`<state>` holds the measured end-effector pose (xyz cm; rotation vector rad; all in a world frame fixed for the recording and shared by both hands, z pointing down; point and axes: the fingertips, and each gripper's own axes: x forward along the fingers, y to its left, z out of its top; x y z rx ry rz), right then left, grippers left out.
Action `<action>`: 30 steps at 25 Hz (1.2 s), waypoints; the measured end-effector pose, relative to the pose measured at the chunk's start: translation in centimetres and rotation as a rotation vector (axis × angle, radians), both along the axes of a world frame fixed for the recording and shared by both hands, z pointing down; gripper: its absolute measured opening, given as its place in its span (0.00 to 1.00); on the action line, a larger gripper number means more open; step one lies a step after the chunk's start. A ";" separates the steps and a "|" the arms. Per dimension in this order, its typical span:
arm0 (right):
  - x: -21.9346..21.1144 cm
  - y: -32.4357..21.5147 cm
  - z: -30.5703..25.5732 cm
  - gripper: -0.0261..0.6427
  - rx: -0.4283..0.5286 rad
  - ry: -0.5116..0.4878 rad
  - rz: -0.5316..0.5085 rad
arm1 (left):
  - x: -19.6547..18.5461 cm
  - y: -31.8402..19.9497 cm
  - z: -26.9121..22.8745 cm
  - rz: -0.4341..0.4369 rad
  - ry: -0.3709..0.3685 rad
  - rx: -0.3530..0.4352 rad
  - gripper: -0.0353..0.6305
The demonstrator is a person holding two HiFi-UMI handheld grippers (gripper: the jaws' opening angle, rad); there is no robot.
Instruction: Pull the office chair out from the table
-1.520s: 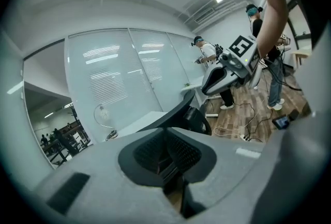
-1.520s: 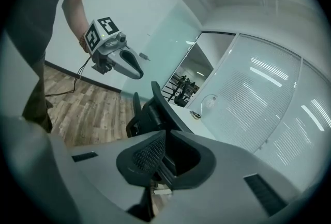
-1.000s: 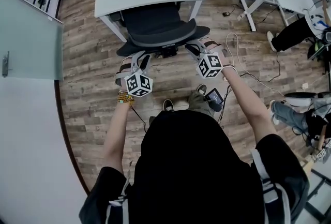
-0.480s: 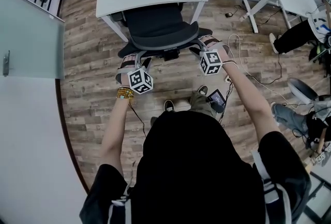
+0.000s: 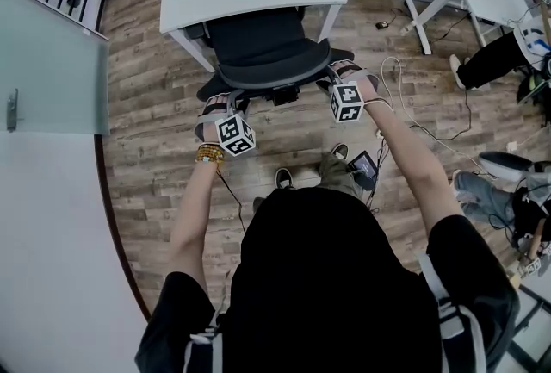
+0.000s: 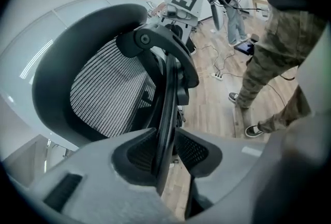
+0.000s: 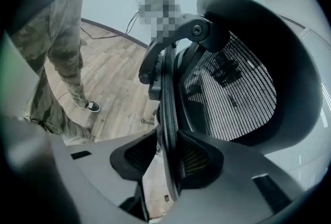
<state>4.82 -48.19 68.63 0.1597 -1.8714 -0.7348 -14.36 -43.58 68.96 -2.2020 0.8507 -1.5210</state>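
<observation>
While they reach forward, left hand [image 5: 207, 131] and right hand [image 5: 369, 88] flank the chair [image 5: 263, 52].

left hand-held gripper [image 6: 164, 137]: jaws closing | right hand-held gripper [image 7: 168, 137]: jaws opening | both astride chair back [image 6: 103, 93]

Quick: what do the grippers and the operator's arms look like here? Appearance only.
The left gripper and right gripper: grey moulded jaws, dark ribbed pads, each carrying a white cube with black square markers. Black short sleeves with white stripes; beaded bracelet on the left wrist; thin dark cable below it.
</observation>
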 end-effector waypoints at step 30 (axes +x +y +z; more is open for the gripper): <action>-5.0 1.3 1.8 0.22 -0.071 -0.004 0.099 | -5.5 -1.1 2.2 0.050 -0.091 -0.052 0.26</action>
